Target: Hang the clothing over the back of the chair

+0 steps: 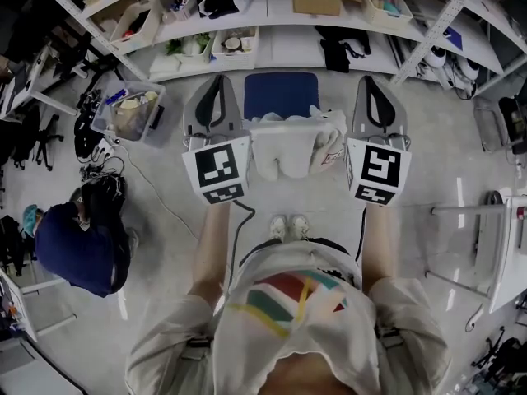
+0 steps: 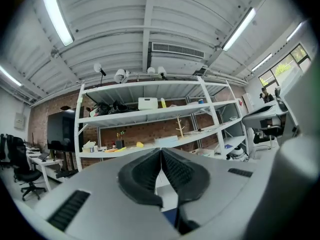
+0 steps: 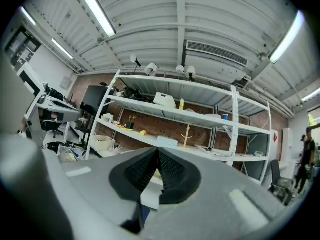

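Observation:
A white piece of clothing (image 1: 288, 151) hangs stretched between my two grippers, in front of my body. Just beyond it stands the chair with a blue seat (image 1: 282, 94). My left gripper (image 1: 216, 97) holds the garment's left edge and my right gripper (image 1: 377, 97) its right edge. Both point forward and upward. In the left gripper view the ribbed pads (image 2: 176, 170) meet, with white cloth (image 2: 163, 189) pinched low between them. The right gripper view shows the same: pads (image 3: 172, 170) together on a white fold (image 3: 150, 197). Blue of the chair (image 2: 170, 217) shows below.
White shelving (image 1: 272, 44) full of boxes runs along the back, right behind the chair. A clear bin (image 1: 130, 110) and cables lie on the floor at left. A person in dark blue (image 1: 78, 245) crouches at left. A white table (image 1: 504, 245) stands at right.

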Motion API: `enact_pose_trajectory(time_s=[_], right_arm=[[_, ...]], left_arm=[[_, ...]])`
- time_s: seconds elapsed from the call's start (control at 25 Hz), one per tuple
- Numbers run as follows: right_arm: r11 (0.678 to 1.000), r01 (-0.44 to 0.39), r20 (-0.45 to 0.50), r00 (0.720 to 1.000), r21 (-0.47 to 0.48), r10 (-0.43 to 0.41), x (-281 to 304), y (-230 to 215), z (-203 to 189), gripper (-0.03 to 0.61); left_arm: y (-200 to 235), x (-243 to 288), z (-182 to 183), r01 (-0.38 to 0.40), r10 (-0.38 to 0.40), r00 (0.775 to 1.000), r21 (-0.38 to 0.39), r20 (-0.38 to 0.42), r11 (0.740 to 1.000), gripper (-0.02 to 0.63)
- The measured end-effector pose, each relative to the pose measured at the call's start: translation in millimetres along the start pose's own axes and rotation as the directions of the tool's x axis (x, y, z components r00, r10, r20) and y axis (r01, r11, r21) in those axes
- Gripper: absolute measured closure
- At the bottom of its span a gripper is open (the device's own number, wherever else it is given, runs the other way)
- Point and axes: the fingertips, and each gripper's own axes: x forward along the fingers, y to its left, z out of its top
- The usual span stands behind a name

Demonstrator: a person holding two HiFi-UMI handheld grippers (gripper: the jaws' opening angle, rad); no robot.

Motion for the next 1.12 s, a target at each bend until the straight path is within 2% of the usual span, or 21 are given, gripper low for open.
enact_pose_trajectory(time_s=[0.16, 0.32, 0.52, 0.68, 1.0, 1.12], right_arm=[[0.999, -0.023, 0.051, 0.998, -0.032, 0.024, -27.8, 19.5, 7.2, 0.572], [0.998, -0.044, 0.069, 0.997, -0.049, 0.047, -46.8, 37.6, 4.2, 0.572], [0.993, -0.104, 0.009, 0.994, -0.055, 0.105, -54.0, 54.1, -16.4, 0.572], [0.992, -0.113, -0.029, 0.993, -0.051, 0.112, -57.4, 57.1, -24.7, 0.574], [0.993, -0.108, -0.015, 0.994, -0.047, 0.107, -63.2, 55.0, -21.2, 0.574], [0.993, -0.103, -0.013, 0.995, -0.055, 0.103, -64.2, 53.0, -20.0, 0.574]], left_arm=[[-7.8, -29.8, 7.3, -0.021, 0.021, 0.999, -0.005, 0.041, 1.0, 0.597], [-16.0, -51.6, -3.0, -0.024, 0.024, 1.0, -0.008, 0.018, 1.0, 0.597], [-23.9, -60.3, -15.8, -0.018, 0.017, 1.0, -0.01, -0.011, 1.0, 0.597], [-25.0, -62.8, -16.5, -0.017, 0.017, 1.0, -0.014, -0.02, 1.0, 0.597], [-19.1, -67.4, -19.1, -0.038, 0.038, 0.999, 0.007, -0.026, 0.999, 0.597], [-16.2, -68.9, -21.4, -0.042, 0.041, 0.999, -0.032, -0.03, 0.999, 0.597]])
